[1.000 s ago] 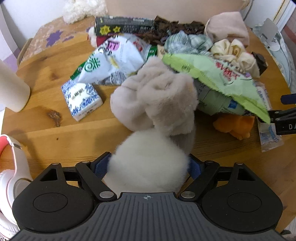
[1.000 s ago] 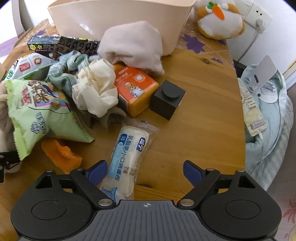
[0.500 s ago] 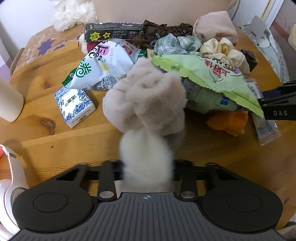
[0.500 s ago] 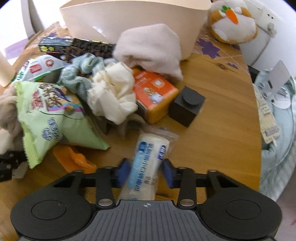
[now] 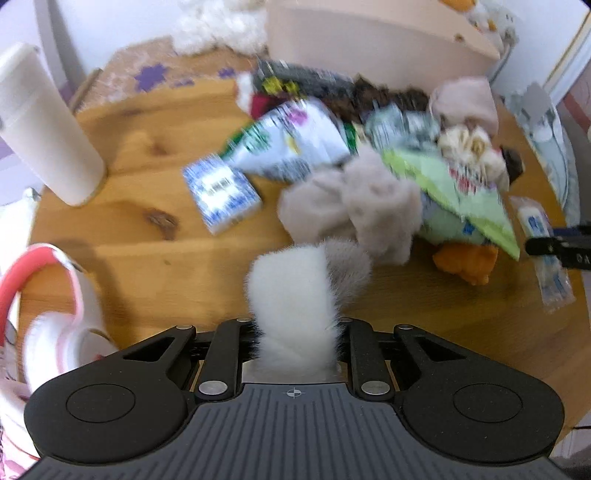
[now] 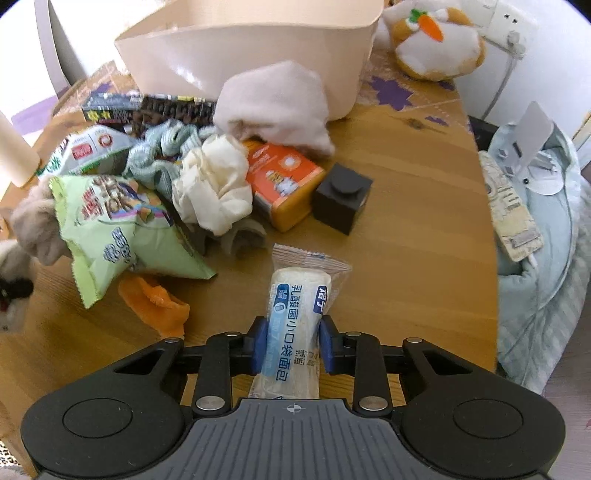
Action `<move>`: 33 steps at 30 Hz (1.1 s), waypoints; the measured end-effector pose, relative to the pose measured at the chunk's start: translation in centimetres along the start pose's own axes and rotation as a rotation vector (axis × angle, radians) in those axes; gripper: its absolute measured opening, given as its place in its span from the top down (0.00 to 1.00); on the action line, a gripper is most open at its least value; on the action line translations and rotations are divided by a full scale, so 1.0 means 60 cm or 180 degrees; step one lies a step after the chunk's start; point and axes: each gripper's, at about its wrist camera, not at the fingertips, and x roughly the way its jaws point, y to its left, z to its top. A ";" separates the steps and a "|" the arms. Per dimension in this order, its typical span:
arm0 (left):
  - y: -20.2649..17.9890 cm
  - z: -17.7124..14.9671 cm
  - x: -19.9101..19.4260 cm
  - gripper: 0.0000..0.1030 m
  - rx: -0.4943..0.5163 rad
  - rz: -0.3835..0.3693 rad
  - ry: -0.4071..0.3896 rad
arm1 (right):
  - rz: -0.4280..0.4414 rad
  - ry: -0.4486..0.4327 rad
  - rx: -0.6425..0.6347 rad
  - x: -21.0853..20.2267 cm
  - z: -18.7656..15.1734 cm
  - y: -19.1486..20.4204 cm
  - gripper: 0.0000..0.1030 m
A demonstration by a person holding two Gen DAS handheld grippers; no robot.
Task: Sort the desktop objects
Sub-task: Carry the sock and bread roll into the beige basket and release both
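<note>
- A wooden table (image 6: 424, 236) carries the clutter.
- A carrot-marked plush toy (image 6: 436, 40) sits near a wall socket (image 6: 508, 27).
- Pale blue bedding (image 6: 546, 258) lies beside the table.
- A white fluffy item (image 5: 218, 26) sits at the far edge.

Left claw (image 5: 293, 332) clamped on fluffy plush toy (image 5: 325, 236) over table (image 5: 147, 258)

Snack bags: two, a green one (image 6: 122, 229) at 9 o'clock and a white-green one (image 6: 85, 151) behind it; one wrapped bread roll (image 6: 295, 325), one orange carton (image 6: 284, 184), one blue-white carton (image 5: 221, 192). One beige bin (image 6: 251, 55) at 12 o'clock, one black cube (image 6: 341, 197), two dark flat boxes (image 6: 147, 107). Plush toys: one carrot plush (image 6: 436, 40) at 1 o'clock, one grey-white furry toy (image 5: 332, 236); one headphone set (image 5: 48, 314), one white cylinder (image 5: 44, 125).
</note>
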 end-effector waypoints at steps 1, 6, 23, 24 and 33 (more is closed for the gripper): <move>0.005 0.008 -0.005 0.81 -0.0020 0.0010 -0.0035 | 0.0009 -0.0025 0.0001 -0.008 0.001 -0.003 0.74; 0.016 0.041 -0.037 0.81 -0.0080 0.0048 -0.0240 | 0.0058 -0.0193 -0.0022 -0.039 0.025 -0.026 0.74; -0.028 0.229 -0.066 0.81 0.0231 0.0075 -0.0851 | -0.0043 -0.0867 -0.0121 -0.103 0.169 -0.066 0.74; -0.032 0.243 -0.065 0.81 0.0252 0.0083 -0.0886 | -0.0046 -0.0903 -0.0119 -0.102 0.181 -0.067 0.74; -0.054 0.379 -0.028 0.81 0.0214 0.0208 -0.1190 | 0.0002 -0.1209 -0.0083 -0.089 0.296 -0.060 0.74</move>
